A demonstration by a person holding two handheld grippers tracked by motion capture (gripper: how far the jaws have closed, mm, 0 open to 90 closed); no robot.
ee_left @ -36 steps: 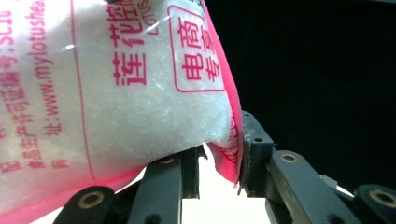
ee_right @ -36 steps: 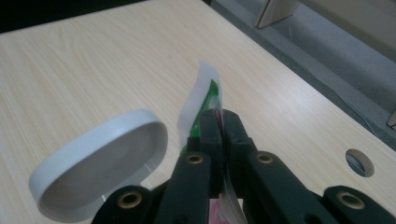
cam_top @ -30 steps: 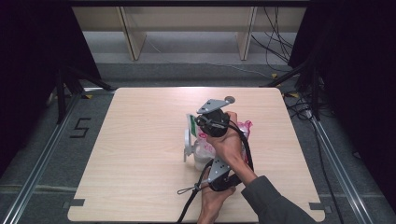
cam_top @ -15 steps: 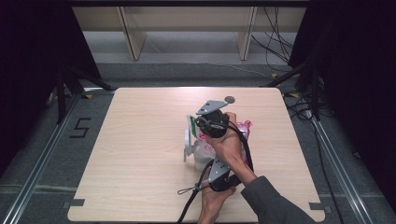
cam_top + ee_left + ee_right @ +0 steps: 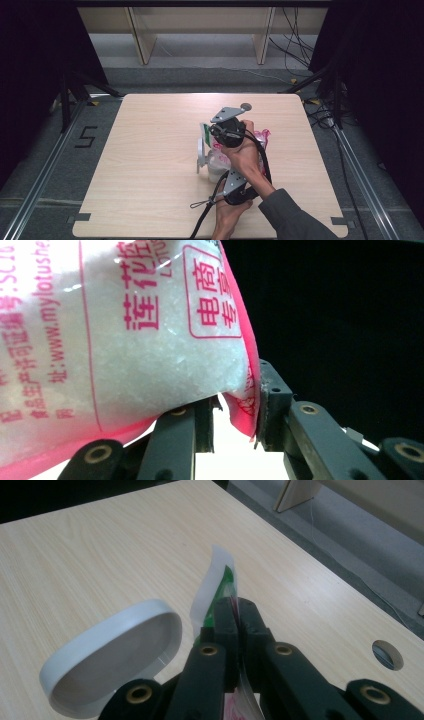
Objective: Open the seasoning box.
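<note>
Both grippers have the sugar bag [image 5: 130,340] lifted mid-table: left gripper [image 5: 235,410] pinches its pink bottom corner, right gripper [image 5: 235,615] is clamped tight on the top seal. The white jar [image 5: 216,167] with flipped lid [image 5: 112,655] sits at the bag's 8 o'clock. Pouring looks barely started, I'd guess.

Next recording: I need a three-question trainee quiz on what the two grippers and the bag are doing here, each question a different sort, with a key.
1. True or false: the right gripper has its jaws pinched shut on the bag's top edge.
2. Multiple choice: what fills the bag held by the left gripper? A) dark beans B) white granules C) green leaves
3. Fill in: beside the right gripper's jaws stands a white ______, hinged open.

Key: 1 true; 2 B; 3 lid
</note>
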